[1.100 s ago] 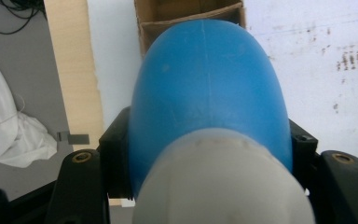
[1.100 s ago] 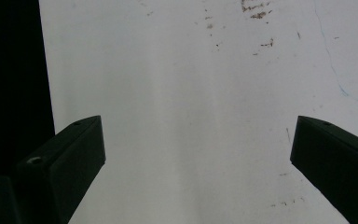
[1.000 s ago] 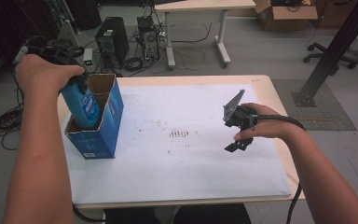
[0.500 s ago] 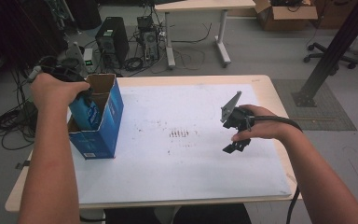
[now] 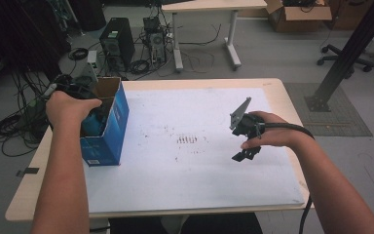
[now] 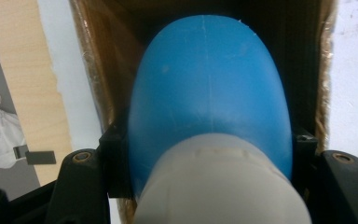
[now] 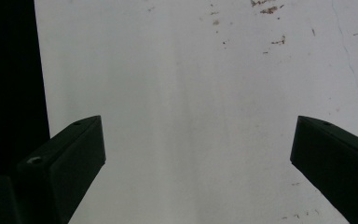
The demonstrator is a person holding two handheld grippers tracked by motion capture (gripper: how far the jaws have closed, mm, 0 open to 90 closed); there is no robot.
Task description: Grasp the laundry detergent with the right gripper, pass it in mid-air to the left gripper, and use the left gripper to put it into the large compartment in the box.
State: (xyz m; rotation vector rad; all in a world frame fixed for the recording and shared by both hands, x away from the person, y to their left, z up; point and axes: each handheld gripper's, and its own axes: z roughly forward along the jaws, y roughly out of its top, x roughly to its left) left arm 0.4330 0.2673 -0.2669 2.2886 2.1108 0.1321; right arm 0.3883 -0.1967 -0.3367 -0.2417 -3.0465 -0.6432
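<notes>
A blue bottle [image 6: 209, 88] with a white cap [image 6: 219, 182] hangs cap-up inside the open blue cardboard box [image 5: 108, 131] at the table's left. My left gripper [image 6: 209, 154] is shut on it, one black jaw against each side just above the cap. In the high view a hand [image 5: 68, 105] covers the gripper at the box's mouth, and a bit of the bottle [image 5: 96, 124] shows inside. The box's brown inner wall [image 6: 98, 70] surrounds the bottle. My right gripper [image 5: 246, 153] hovers over the white sheet [image 5: 185, 165] at the right, jaws open and nothing between them [image 7: 198, 163].
The white sheet covers most of the wooden table [image 5: 282, 92] and carries small dark marks [image 5: 187, 140] at its middle. On the floor behind are a computer tower [image 5: 117, 41], cables [image 5: 9, 126], another desk [image 5: 204, 7] and a black post [image 5: 345, 53].
My left hand has come down, taking the blue bottle from above the box's rim into the box. The right gripper has stayed where it was.
</notes>
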